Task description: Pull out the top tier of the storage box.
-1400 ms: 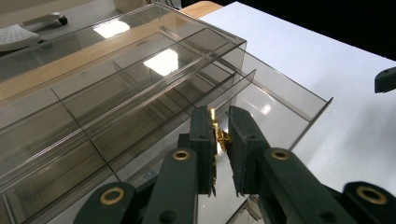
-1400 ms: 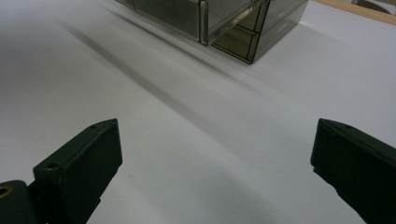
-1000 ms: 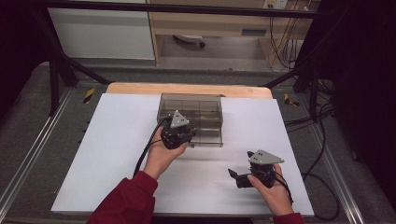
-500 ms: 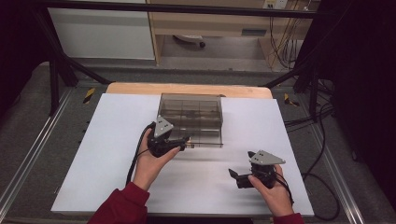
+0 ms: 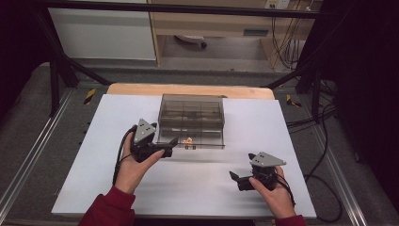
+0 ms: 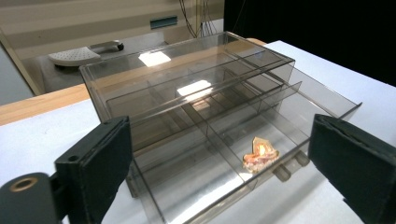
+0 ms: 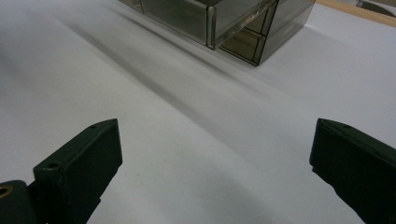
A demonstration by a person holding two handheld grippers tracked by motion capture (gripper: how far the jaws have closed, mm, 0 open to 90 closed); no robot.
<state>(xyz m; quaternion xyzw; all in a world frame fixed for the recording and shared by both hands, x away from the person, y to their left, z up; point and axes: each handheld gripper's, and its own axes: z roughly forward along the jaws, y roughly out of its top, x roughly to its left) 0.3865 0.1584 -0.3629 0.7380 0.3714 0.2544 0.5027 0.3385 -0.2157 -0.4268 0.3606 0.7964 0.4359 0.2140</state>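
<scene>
Two grippers are at the white table [image 5: 94,141]. The left gripper [image 5: 170,144] has just been opening its jaws; they stand wide with nothing between them, just beside the pulled-out drawer [image 6: 224,163] of the clear drawer box [image 5: 191,113]. A small orange piece [image 6: 260,155] lies in the drawer's front compartment. The right gripper [image 5: 235,177] rests well apart, wide open and empty.
</scene>
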